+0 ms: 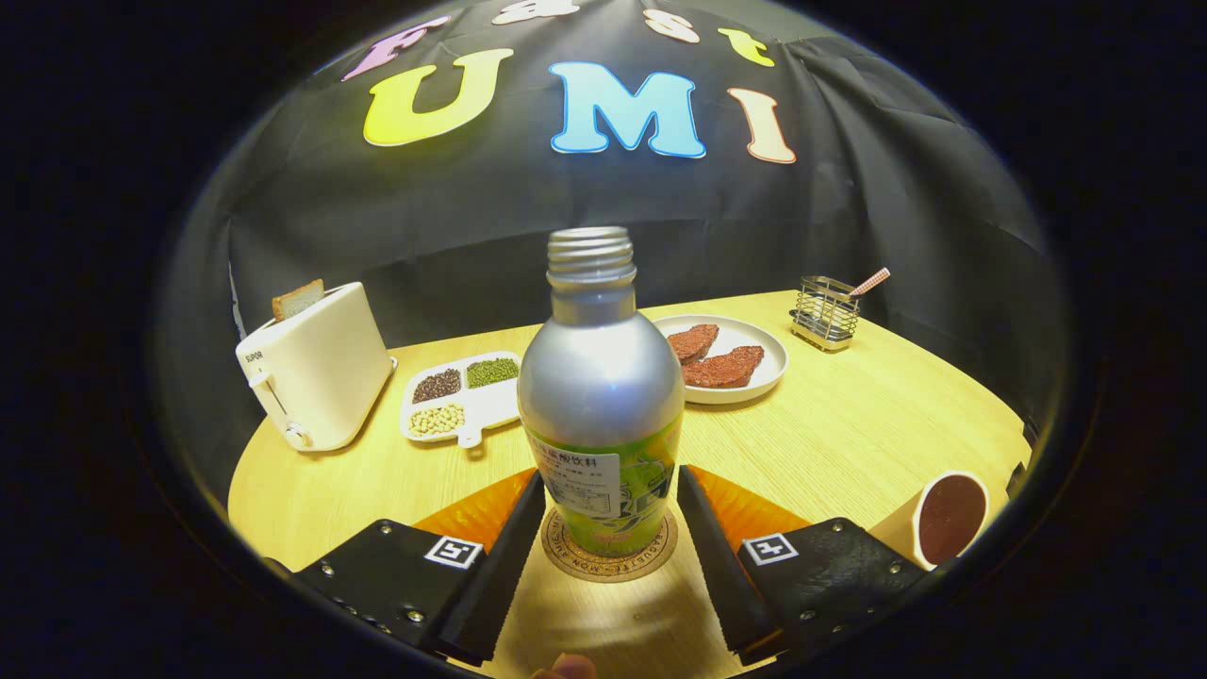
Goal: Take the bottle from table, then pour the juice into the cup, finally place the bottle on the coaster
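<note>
The bottle point(602, 396) stands upright on the round coaster point(608, 556), its silver body and threaded, capless neck rising straight between the two fingers point(514, 556); the gripper point(608, 514) is spread open around it, one finger to each side of the bottle's lower labelled part, and a narrow gap shows on each side (neither finger presses on it, as far as can be seen); the coaster's rim shows in front of the bottle's base, between the fingertips.

Off to the right, just beside the right finger's housing, lies the cup point(943, 519), tipped toward the camera by the lens, with dark liquid inside; it is well apart from the bottle.

Beyond the bottle on the wooden counter point(849, 434), a white plate point(745, 363) carries two reddish-brown slabs of food; to the left of it a white divided tray point(462, 401) holds dark, green and pale beans in separate compartments; further left stands a white toaster point(316, 368) with a slice of bread point(298, 299) sticking up from its slot; at the far right a small wire holder point(826, 311) carries a striped straw point(869, 281); the booth's black cloth wall closes the scene behind.
</note>
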{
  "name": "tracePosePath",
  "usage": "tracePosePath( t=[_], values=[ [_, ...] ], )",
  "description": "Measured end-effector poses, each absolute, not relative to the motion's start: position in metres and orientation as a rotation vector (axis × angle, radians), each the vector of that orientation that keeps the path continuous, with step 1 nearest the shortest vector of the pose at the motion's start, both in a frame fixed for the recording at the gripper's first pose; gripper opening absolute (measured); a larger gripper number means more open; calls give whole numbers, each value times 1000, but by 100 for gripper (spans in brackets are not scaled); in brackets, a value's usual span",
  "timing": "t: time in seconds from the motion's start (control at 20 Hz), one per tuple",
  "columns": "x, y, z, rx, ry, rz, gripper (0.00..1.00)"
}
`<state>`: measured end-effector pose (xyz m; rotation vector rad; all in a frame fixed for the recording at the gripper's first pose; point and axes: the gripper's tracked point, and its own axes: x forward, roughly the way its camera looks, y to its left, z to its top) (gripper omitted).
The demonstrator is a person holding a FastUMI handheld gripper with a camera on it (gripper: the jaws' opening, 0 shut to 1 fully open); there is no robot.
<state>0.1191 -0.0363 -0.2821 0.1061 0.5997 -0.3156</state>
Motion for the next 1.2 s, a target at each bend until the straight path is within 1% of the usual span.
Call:
tracePosePath(
  t=[0.2, 0.45, 0.9, 1.2],
  values=[
    [108, -29, -256, 133, 569, -274, 85],
    [91, -29, -205, 131, 492, -231, 86],
    [63, -31, -97, 85, 320, -145, 85],
    [36, -23, -57, 87, 260, -103, 85]
  ],
)
